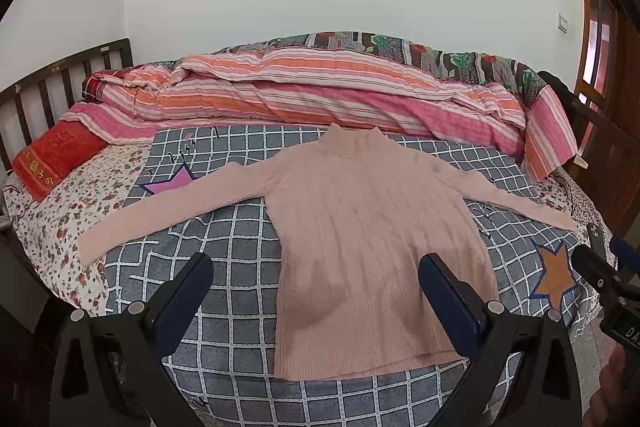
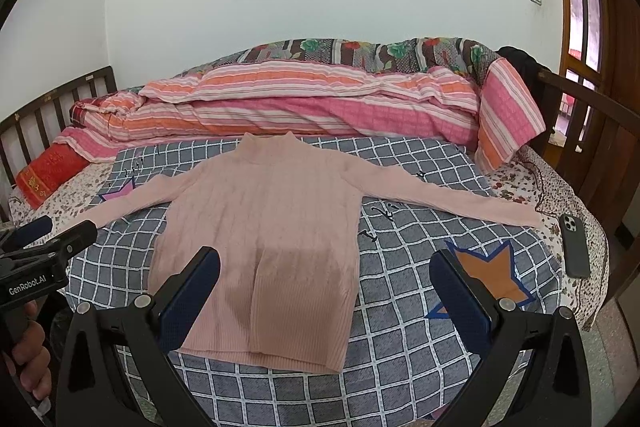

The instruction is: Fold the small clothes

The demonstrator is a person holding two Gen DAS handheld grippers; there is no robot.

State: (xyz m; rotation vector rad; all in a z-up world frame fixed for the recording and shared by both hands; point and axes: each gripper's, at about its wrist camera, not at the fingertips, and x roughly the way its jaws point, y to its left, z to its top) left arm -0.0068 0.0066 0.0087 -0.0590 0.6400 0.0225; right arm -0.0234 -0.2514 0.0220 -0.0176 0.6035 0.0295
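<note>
A pink ribbed sweater [image 1: 360,227] lies flat and face up on a grey checked blanket [image 1: 224,307], with both sleeves spread out sideways and the collar pointing away. It also shows in the right wrist view [image 2: 272,227]. My left gripper [image 1: 316,291] is open and empty, hovering above the sweater's hem. My right gripper [image 2: 324,291] is open and empty, above the hem's right side. Each gripper shows at the edge of the other's view: the right one [image 1: 600,267] and the left one [image 2: 48,239].
The blanket [image 2: 420,327] lies on a bed with a floral sheet [image 1: 52,219]. A rolled striped quilt [image 1: 320,87] runs along the far side, with a red pillow [image 1: 52,155] at left. A phone [image 2: 574,247] lies at the bed's right edge. A wooden door [image 2: 588,27] stands at right.
</note>
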